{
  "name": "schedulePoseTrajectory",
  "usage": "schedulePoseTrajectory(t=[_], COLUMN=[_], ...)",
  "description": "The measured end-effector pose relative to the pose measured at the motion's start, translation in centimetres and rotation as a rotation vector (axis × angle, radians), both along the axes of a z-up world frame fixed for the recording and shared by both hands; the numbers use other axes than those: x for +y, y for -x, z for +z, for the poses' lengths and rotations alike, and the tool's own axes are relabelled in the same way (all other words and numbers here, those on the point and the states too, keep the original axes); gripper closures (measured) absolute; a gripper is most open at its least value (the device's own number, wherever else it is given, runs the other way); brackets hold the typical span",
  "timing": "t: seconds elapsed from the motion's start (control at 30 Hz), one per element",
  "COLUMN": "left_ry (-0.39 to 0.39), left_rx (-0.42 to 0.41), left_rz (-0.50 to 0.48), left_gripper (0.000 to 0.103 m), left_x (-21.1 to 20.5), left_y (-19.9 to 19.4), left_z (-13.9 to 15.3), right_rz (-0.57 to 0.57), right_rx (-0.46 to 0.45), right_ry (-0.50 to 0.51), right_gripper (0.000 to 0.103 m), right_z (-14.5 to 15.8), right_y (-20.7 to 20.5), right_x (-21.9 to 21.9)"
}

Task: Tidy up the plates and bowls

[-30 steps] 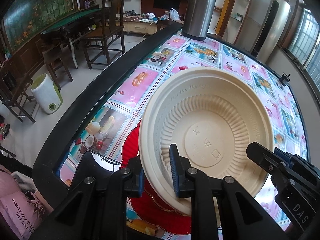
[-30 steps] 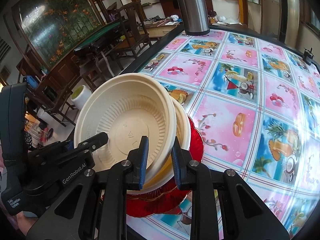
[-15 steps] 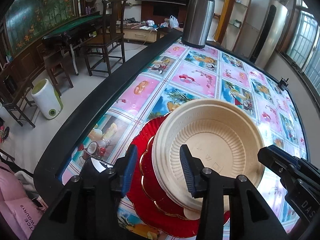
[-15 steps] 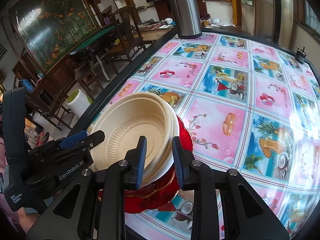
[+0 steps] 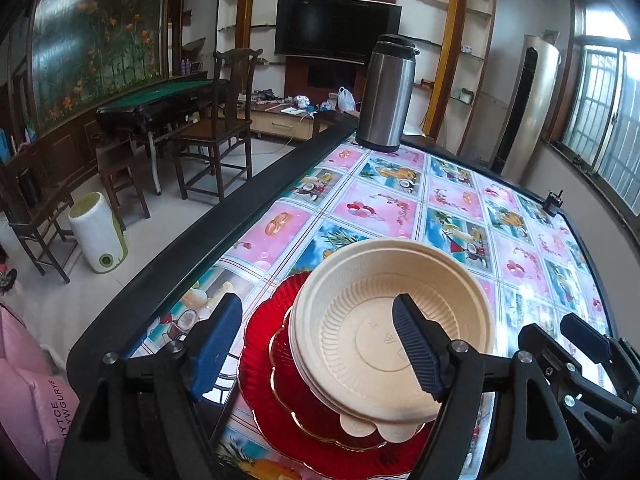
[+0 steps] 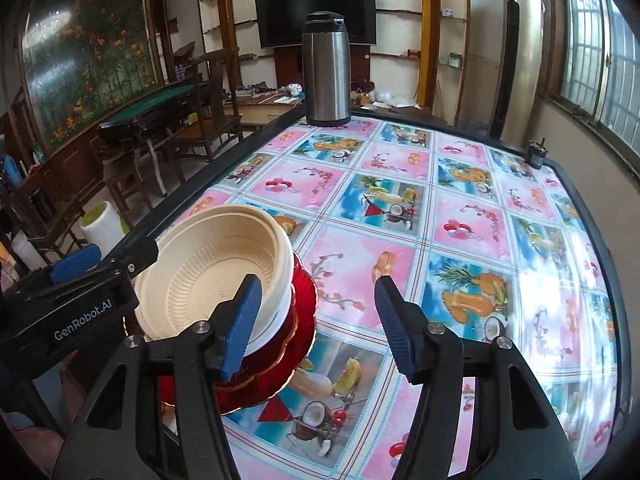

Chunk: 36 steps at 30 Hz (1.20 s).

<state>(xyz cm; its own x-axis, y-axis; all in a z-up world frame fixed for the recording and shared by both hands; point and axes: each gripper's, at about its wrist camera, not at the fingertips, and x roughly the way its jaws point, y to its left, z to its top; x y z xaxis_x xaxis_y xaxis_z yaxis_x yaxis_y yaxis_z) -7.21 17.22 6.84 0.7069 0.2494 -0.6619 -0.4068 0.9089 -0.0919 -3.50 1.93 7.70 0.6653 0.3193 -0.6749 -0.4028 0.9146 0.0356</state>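
Note:
A stack stands near the table's front left edge: beige ribbed bowls (image 5: 384,332) nested on a pale scalloped plate (image 5: 380,430), on red plates (image 5: 280,392). My left gripper (image 5: 316,344) is open, raised above the stack's near side, touching nothing. My right gripper (image 6: 316,316) is open and empty, just right of the stack; the bowls (image 6: 216,272) and red plates (image 6: 296,344) lie by its left finger. The left gripper also shows in the right wrist view (image 6: 100,264), and the right gripper in the left wrist view (image 5: 576,344).
A steel thermos jug (image 5: 384,92) stands at the table's far edge. A small dark object (image 6: 536,152) sits at the far right corner. The table (image 6: 460,264) has a fruit-print cloth and a black rim (image 5: 240,212). Chairs (image 5: 216,124) and a white bin (image 5: 96,236) stand on the floor to the left.
Both grippers have let go of the bowl stack and opened wide. They have drawn back and up. The bowls now rest on the plates.

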Motion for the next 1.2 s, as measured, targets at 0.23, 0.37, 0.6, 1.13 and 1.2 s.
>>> schedulePoseTrajectory(t=[0.23, 0.37, 0.6, 1.13, 1.2], left_ry=[-0.038, -0.034, -0.03, -0.071, -0.08], left_rx=[0.016, -0.002, -0.019, -0.02, -0.018], left_rz=[-0.034, -0.05, -0.084, -0.145, -0.147], left_gripper=[0.025, 0.025, 0.023, 0.023, 0.023], left_x=[-1.0, -1.5, -2.0, -3.2, -3.4], left_y=[-0.1, 0.3, 0.6, 0.7, 0.7], left_z=[-0.5, -0.4, -0.4, -0.7, -0.8], right_rz=[-0.048, -0.056, -0.066, -0.061, -0.062], right_rx=[-0.025, -0.045, -0.036, -0.027, -0.029], right_ry=[-0.014, -0.029, -0.054, -0.065, -0.064], right_gripper=[0.043, 0.043, 0.043, 0.043, 0.043], right_z=[-0.3, -0.2, -0.5, -0.9, -0.9], right_y=[0.7, 1.2, 1.2, 0.9, 0.9], right_x=[-1.3, -1.9, -2.6, -2.9, -2.9])
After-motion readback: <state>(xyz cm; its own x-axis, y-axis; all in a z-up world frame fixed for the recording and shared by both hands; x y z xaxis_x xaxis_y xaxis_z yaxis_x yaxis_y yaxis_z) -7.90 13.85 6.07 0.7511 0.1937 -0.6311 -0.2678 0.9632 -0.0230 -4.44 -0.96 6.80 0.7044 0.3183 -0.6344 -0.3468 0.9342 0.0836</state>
